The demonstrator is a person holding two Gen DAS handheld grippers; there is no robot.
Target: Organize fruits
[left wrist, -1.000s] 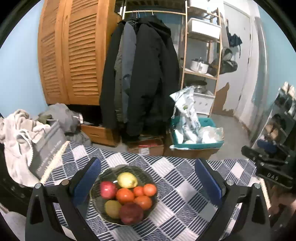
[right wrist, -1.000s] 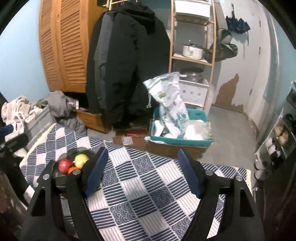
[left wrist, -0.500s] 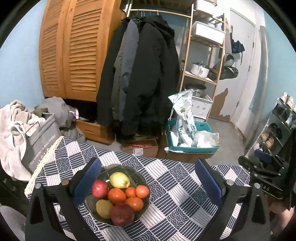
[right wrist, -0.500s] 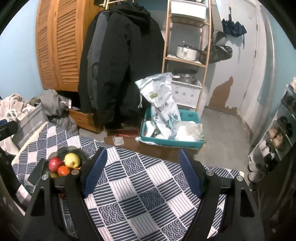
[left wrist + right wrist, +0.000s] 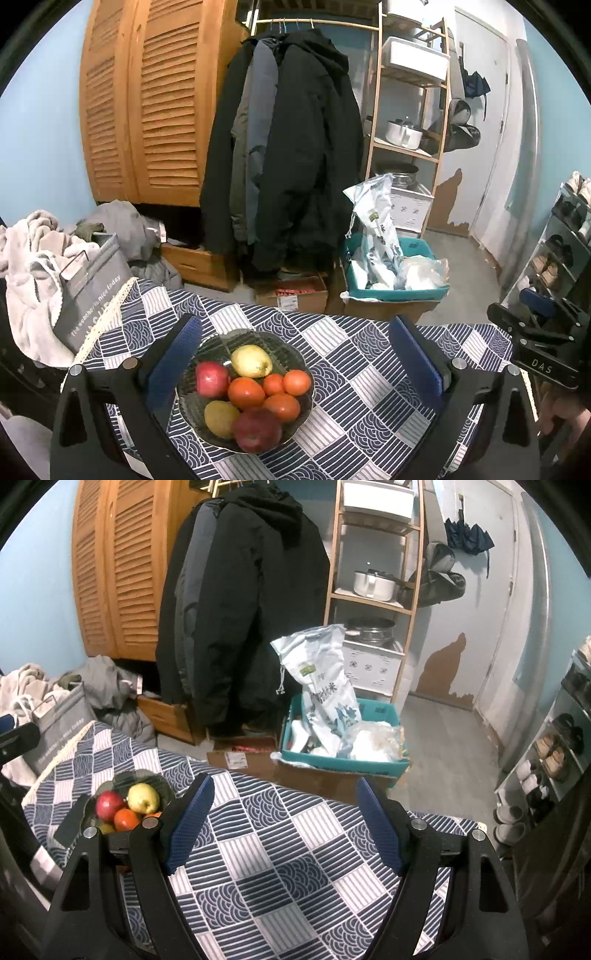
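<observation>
From the left wrist view, the left gripper point(image 5: 295, 354) points down at the table point(image 5: 369, 369), and its jaws are wide open with nothing squeezed between them. The glass bowl point(image 5: 291, 347) sits on the table near the left blue pad, so it looks ready to pick a fruit. In the bowl lie a yellow pear point(image 5: 251, 361), a red apple point(image 5: 211, 379), some oranges point(image 5: 246, 392) and a dark red apple point(image 5: 256, 429) at the front. The fruits are piled up, so there may be more under them that I cannot see. The other gripper shows only as a black edge on the right.

From the right wrist view, the right gripper point(image 5: 284, 823) hangs over a bare part of the table, jaws wide open and empty. I think it waits there for its turn. The bowl is off to the left, and the left finger point(image 5: 188, 823) hides most of it. Only a few fruits peek out.
</observation>
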